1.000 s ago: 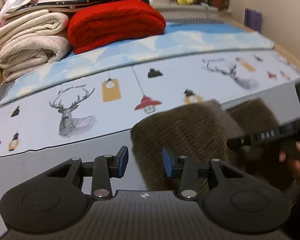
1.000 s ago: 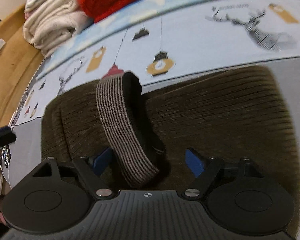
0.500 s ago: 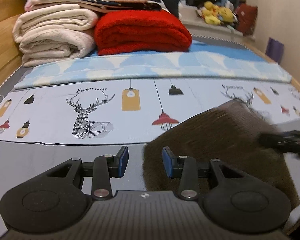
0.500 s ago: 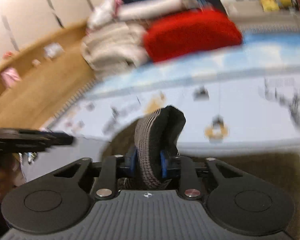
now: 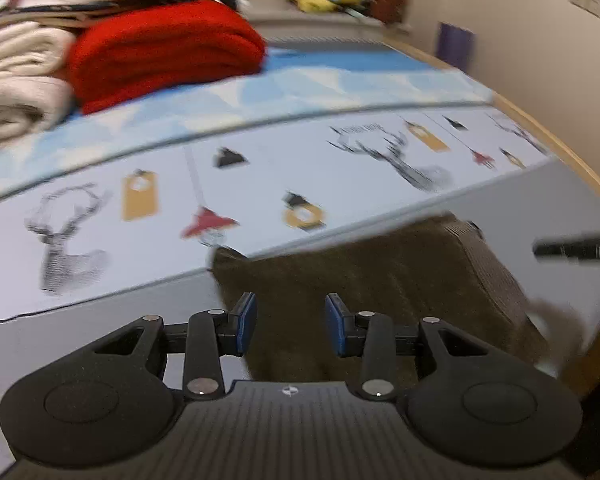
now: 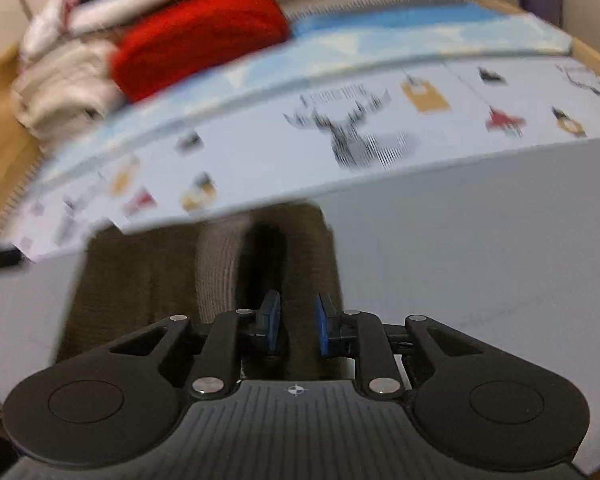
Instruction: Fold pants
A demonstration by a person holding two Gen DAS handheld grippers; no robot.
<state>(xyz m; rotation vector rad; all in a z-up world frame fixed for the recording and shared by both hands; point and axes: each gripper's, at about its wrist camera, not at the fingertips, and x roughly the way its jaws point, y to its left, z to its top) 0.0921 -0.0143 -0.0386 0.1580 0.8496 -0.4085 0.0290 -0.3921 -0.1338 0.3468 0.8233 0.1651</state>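
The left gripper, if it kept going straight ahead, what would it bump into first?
Most likely the folded brown corduroy pants, lying right ahead of the left gripper with its open fingers; depth is unclear.

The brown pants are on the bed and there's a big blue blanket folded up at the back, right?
Almost. The pants are brown and on the bed, but the folded blanket at the back is red, not blue. The left wrist view shows it.

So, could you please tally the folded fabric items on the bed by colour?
Brown pants: 1
Red blanket: 1
Cream blankets: 2, as far as the blur allows
Total: 4, leaving out the flatter items stacked on top of the cream blankets, which are too blurred to count.
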